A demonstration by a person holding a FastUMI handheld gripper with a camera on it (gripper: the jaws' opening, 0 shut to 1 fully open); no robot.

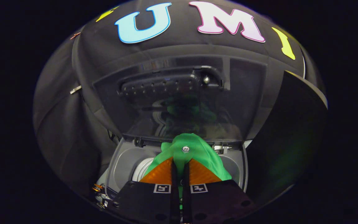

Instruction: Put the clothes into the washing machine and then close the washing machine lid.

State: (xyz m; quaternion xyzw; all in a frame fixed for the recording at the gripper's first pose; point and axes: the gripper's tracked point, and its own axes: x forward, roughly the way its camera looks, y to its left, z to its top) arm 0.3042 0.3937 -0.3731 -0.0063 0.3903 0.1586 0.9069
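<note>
A bright green garment [187,149] with a white button is pinched between my two fingers, bunched up just ahead of their tips. My gripper [180,161] is shut on it and holds it above the washing machine's open tub [143,169]. The machine's dark glass lid [182,102] stands raised beyond the garment and mirrors its green colour. The grey rim of the machine's top [126,158] curves round the tub opening below the fingers.
Black cloth walls close in behind and to both sides of the machine. A dark panel [287,140] stands close on the right. Small parts and cables [103,194] lie by the machine's near left corner.
</note>
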